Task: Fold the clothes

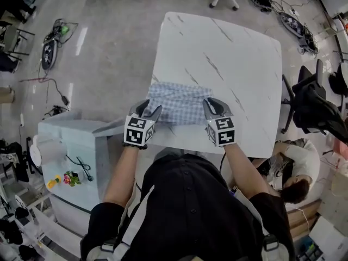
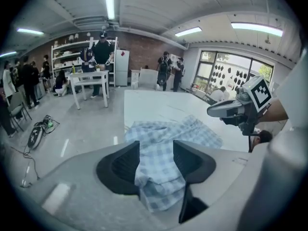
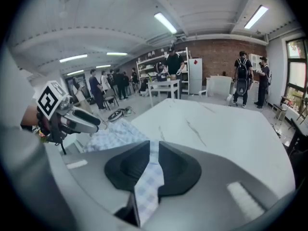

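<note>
while gripping the near edge of the garment at its two corners, differ in width: right tongs pinched narrow on a thin strip of the checked cloth, left tongs set wider round a thick wad of it that seems to touch both pads. rest of the cloth lying rumpled on the near part of the table, close to its near left corner. stretching away toward the far side from both tongs, long axis running left to right, from one pair to the other. about equally near to each hand, so probably a job for both together: carrying the near edge over toward the far edge. nothing else seen on the table along that path. off the table: white cabinet at near left, black office chair at right, seated person at near right, cables on the floor at far left. none of these in the way.
</note>
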`<action>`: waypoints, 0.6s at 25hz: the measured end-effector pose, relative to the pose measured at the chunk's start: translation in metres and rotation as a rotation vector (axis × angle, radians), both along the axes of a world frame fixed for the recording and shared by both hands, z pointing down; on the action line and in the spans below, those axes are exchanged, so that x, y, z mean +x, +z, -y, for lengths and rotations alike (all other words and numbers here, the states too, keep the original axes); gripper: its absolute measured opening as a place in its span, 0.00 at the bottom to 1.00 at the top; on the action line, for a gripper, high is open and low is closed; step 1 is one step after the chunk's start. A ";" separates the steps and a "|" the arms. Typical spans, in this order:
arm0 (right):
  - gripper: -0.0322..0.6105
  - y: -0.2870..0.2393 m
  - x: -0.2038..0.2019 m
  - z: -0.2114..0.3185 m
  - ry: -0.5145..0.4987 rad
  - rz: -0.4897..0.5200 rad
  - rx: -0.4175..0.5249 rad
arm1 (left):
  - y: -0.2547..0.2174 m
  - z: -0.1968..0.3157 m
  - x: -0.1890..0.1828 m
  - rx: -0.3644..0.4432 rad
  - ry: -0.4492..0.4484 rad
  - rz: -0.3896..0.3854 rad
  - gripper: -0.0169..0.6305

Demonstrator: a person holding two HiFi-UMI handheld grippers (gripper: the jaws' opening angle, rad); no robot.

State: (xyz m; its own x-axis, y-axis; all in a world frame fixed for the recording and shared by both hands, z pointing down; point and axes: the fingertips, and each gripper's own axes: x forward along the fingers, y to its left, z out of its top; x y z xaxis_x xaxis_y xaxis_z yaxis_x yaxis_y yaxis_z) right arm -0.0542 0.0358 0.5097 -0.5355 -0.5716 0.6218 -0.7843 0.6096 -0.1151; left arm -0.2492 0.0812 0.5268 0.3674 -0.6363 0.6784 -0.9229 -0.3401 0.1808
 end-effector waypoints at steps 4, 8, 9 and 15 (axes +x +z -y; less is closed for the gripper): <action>0.14 -0.053 0.044 -0.019 -0.003 0.096 0.086 | -0.051 -0.017 0.020 0.146 -0.074 -0.017 0.38; 0.14 -0.091 0.103 -0.054 0.008 0.177 0.131 | -0.099 -0.052 0.060 0.277 -0.147 -0.018 0.31; 0.14 -0.098 0.116 -0.061 0.008 0.189 0.147 | -0.109 -0.060 0.071 0.307 -0.153 -0.011 0.28; 0.10 -0.126 0.162 -0.089 0.042 0.260 0.187 | -0.151 -0.099 0.116 0.415 -0.168 0.044 0.18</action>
